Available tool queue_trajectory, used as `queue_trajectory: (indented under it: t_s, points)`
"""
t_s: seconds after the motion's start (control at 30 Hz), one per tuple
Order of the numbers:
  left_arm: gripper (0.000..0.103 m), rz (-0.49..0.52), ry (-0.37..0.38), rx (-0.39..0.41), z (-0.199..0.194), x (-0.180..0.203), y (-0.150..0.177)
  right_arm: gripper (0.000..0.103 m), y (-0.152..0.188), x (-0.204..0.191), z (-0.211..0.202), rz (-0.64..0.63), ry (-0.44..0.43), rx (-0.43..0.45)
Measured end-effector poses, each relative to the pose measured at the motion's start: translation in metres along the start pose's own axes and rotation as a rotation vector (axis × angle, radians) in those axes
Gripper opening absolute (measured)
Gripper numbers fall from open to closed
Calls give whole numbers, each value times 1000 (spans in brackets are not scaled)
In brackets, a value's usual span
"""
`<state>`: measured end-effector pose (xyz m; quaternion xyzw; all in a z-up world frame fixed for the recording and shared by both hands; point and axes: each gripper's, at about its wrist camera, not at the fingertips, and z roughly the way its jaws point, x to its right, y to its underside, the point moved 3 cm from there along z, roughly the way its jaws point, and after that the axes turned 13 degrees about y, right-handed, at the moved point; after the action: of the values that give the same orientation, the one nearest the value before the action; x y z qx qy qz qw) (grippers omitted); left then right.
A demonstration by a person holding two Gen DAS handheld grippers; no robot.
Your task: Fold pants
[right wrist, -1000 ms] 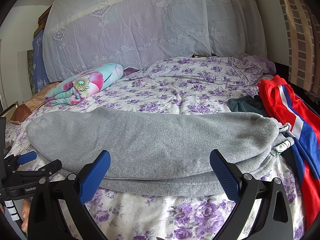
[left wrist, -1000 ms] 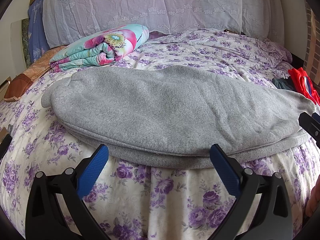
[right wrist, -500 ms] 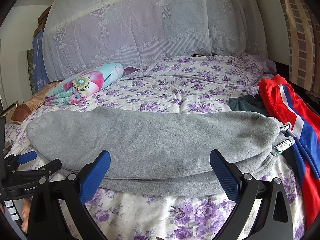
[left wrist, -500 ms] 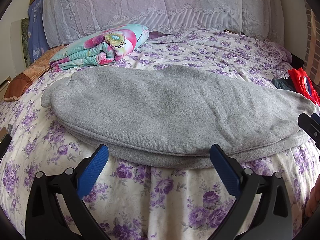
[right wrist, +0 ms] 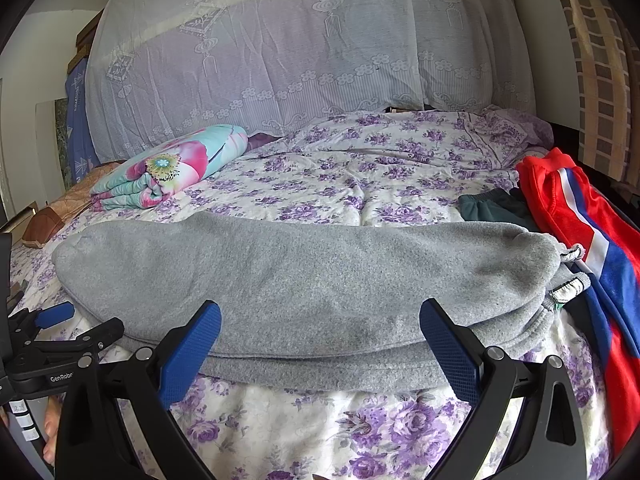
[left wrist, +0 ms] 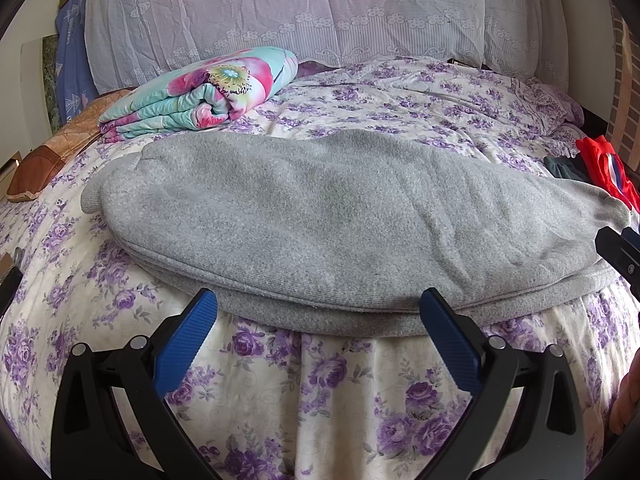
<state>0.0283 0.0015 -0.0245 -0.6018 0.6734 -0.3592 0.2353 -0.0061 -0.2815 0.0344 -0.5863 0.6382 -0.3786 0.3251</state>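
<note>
Grey pants (left wrist: 340, 220) lie folded lengthwise across the near part of the bed, leg ends to the left, waistband with drawstring to the right (right wrist: 568, 256). They also show in the right wrist view (right wrist: 312, 276). My left gripper (left wrist: 318, 316) is open and empty, just short of the pants' near edge toward the leg end. My right gripper (right wrist: 320, 326) is open and empty, at the near edge toward the waist end. The left gripper shows at the left edge of the right wrist view (right wrist: 52, 320).
The bed has a purple floral sheet (left wrist: 340, 380). A folded floral quilt (left wrist: 208, 92) lies at the back left. Red and blue clothing (right wrist: 580, 232) and a dark green garment (right wrist: 488, 208) lie at the right. A lace-covered headboard (right wrist: 300, 48) stands behind.
</note>
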Motion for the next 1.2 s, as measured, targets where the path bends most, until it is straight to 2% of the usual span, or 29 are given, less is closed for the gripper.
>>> queue_trajectory:
  t_s: [0.23, 0.3, 0.43, 0.57, 0.6, 0.7, 0.77, 0.9, 0.93, 0.97, 1.0, 1.03, 1.2]
  points:
    - [99, -3, 3, -2, 0, 0, 0, 100, 0, 0, 0, -4, -4, -2]
    - [99, -23, 27, -10, 0, -6, 0, 100, 1, 0, 1, -2, -4, -10]
    - [99, -126, 99, -26, -9, -38, -6, 100, 9, 8, 1, 51, -24, -53]
    - [99, -213, 55, -31, -25, -92, -20, 100, 19, 40, -3, 211, -73, -64]
    - [99, -254, 72, -29, -28, -105, -23, 100, 21, 49, -3, 259, -89, -71]
    - [99, -415, 200, -28, -27, -135, -31, 100, 26, 63, 9, 359, -130, -132]
    - [99, -480, 245, -31, -21, -146, -36, 100, 29, 68, 16, 399, -155, -172]
    - [98, -506, 205, -15, -15, -149, -46, 100, 31, 76, 18, 470, -171, -174]
    - [97, -510, 198, -9, -16, -148, -48, 100, 32, 79, 18, 493, -173, -171]
    - [88, -519, 201, 0, -17, -150, -50, 100, 32, 82, 19, 514, -177, -172]
    - [71, -528, 207, 2, -18, -150, -52, 100, 33, 84, 21, 531, -184, -176]
    - [65, -539, 202, -7, -16, -153, -56, 100, 34, 86, 23, 545, -191, -183]
    - [64, -597, 197, -61, -1, -161, -61, 100, 34, 90, 24, 564, -198, -184]
